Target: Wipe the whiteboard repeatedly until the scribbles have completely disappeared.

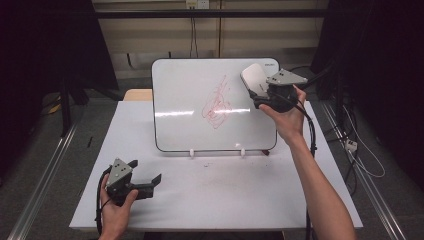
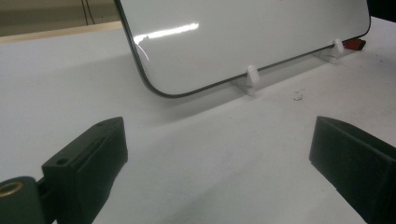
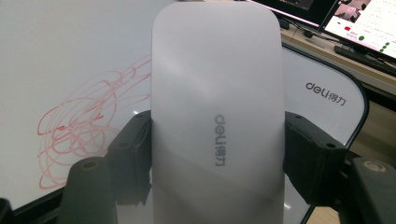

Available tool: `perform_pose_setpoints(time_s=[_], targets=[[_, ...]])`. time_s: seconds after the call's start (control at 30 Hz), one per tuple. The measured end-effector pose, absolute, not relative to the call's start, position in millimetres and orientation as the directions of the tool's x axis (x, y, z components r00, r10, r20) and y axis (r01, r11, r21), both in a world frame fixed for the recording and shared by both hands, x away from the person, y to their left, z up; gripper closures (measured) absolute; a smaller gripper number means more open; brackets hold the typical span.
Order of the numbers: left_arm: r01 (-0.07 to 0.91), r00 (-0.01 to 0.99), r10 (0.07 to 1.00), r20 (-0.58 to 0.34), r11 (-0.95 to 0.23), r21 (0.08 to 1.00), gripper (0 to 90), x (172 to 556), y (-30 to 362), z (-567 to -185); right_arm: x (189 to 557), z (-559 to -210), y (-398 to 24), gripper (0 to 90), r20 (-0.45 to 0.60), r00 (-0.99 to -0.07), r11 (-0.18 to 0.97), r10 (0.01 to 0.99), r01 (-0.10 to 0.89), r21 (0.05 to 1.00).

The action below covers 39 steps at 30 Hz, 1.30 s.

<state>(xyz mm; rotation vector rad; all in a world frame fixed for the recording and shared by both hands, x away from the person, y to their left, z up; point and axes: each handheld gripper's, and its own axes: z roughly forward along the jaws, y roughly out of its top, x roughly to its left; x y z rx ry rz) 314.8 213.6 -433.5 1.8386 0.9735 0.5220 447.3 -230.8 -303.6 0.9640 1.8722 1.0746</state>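
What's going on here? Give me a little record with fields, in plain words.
Setting: white table with a whiteboard propped on two white clips
On the board: red scribble
Right gripper: shut on a white eraser, held up at the board's upper right corner, right of the scribble
Left gripper: open, holding nothing, low over the table near the front left
Likely work: wiping off the scribble, not yet reached

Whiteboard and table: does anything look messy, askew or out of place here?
Mostly tidy. The whiteboard stands tilted back on its two white clips, carrying a red scribble not yet wiped; the right hand-held gripper holds the white eraser near it. Small dark specks lie on the table in front.
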Motion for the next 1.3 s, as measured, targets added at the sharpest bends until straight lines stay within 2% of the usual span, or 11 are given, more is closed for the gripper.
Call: perform_pose_setpoints(time_s=[0.57, 0.83, 1.03, 1.3], targets=[[0.408, 0.591, 0.803, -0.077, -0.215, 0.887, 4.2, 318, 216, -435, 424, -315, -207, 31.5, -0.265, -0.48, 0.394, 0.836, 0.189, 0.9], [0.402, 0.589, 0.804, -0.088, -0.196, 0.895, 4.4, 314, 217, -432, 419, -322, -181, 31.5, -0.349, -0.499, 0.477, 0.793, 0.153, 0.866], [0.386, 0.594, 0.802, -0.061, -0.219, 0.896, 4.1, 314, 216, -431, 424, -330, -163, 31.5, -0.362, -0.531, 0.511, 0.766, 0.163, 0.844], [0.397, 0.591, 0.805, -0.054, -0.232, 0.888, 4.3, 315, 217, -433, 442, -331, -156, 31.5, -0.462, -0.492, 0.599, 0.738, 0.16, 0.785]])
